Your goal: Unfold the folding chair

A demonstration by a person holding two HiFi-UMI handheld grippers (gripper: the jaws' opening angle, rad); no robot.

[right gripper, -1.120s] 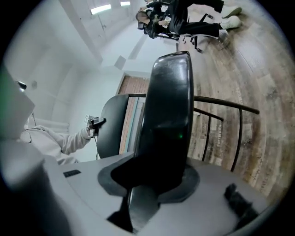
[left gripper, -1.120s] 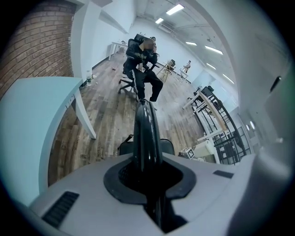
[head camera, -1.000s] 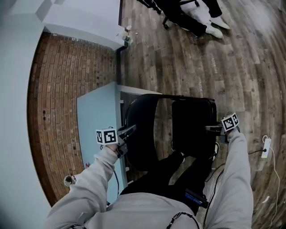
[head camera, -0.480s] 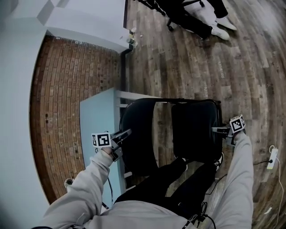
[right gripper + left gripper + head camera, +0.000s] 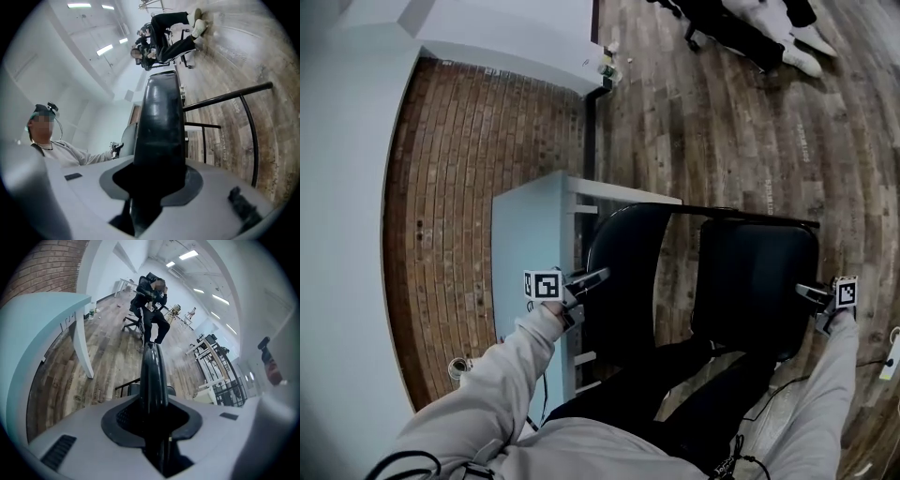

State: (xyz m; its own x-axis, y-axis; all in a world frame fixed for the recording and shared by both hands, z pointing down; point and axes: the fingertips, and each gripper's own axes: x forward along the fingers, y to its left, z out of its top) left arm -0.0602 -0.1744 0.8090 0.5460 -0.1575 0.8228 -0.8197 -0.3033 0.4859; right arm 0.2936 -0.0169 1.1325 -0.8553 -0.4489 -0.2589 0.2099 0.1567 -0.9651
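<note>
Two black panels of folding chair (image 5: pixel 750 272) sit centre-right in head view, on wood floor (image 5: pixel 722 122) beside pale blue table (image 5: pixel 525 234); your left gripper (image 5: pixel 598 277) at left edge of rounded panel (image 5: pixel 623 272), your right gripper (image 5: pixel 803 292) at right edge of squarer panel (image 5: pixel 759 300)

Left gripper view: jaws opening, thin panel edge between them at frame centre, slack showing beside it

Right gripper view: jaws clenched on thick panel edge; black frame tube (image 5: pixel 225 98) at right
</note>
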